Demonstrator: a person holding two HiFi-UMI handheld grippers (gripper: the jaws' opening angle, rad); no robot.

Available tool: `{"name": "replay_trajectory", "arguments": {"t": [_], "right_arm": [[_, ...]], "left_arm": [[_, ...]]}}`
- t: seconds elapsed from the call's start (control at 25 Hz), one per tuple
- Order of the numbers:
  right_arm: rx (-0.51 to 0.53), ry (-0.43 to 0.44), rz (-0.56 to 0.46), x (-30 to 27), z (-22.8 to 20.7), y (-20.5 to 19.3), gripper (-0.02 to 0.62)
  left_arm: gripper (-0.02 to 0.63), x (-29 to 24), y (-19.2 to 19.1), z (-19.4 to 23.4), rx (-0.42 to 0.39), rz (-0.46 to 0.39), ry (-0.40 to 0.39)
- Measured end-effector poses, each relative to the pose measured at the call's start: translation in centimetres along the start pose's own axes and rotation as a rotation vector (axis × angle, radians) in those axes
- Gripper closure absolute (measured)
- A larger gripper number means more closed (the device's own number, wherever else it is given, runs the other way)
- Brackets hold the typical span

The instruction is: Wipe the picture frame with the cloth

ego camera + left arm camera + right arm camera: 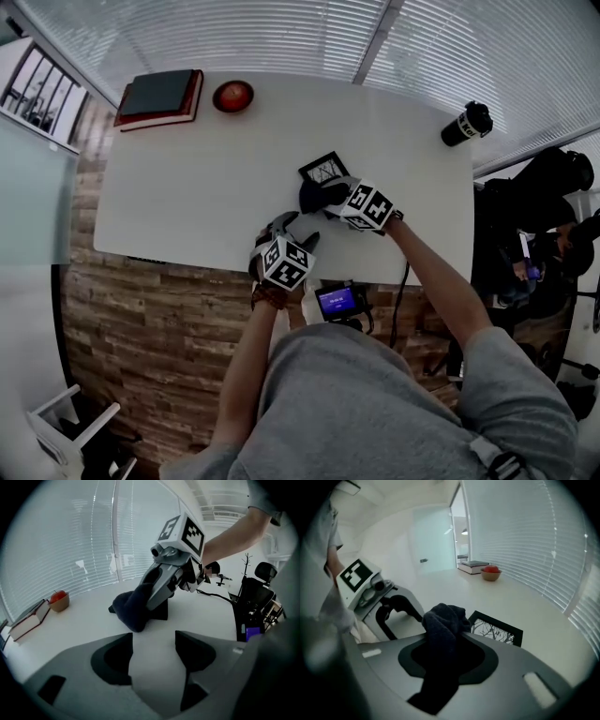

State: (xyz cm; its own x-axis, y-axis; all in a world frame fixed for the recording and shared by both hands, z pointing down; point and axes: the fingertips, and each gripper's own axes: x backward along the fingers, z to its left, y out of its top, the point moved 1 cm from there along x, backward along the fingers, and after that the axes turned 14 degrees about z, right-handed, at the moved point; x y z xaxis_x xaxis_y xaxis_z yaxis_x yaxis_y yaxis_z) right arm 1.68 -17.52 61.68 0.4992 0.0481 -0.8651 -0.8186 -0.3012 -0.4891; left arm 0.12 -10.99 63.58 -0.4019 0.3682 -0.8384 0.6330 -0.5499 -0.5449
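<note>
Cloth [442, 619] — dark, in right tool [447, 659], jaws half-open

Table [187, 187] left and middle bare: wide passage. Far-left corner taken by book [159, 97] and bowl [233, 96]; far-right corner by black bottle [466, 124]. Picture frame [325, 169] and cloth [314, 195] sit close together right of centre.
</note>
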Motion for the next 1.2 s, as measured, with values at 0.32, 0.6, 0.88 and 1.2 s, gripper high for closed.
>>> {"name": "replay_trajectory", "arguments": {"t": [0.32,0.6,0.88,1.2], "right_arm": [[-0.527,0.266,-0.324,2.8,4.3,6.1,0.503],[-0.577,0.241,-0.388,4.7,4.4,6.9,0.505],[-0.622,0.302,-0.445,4.9,5.0,8.2,0.505],[-0.419,-0.032,-0.139,4.5,-5.5,4.5,0.494]], "left_arm": [[0.253,2.9,-1.4,1.8,0.064,-0.109,0.067],[0.297,6.1,0.8,1.3,-0.209,-0.213,0.156],[0.462,4.8,-1.4,-0.3,-0.314,-0.116,0.123],[0.278,3.0,-2.9,2.5,-0.075,-0.048,0.000]]}}
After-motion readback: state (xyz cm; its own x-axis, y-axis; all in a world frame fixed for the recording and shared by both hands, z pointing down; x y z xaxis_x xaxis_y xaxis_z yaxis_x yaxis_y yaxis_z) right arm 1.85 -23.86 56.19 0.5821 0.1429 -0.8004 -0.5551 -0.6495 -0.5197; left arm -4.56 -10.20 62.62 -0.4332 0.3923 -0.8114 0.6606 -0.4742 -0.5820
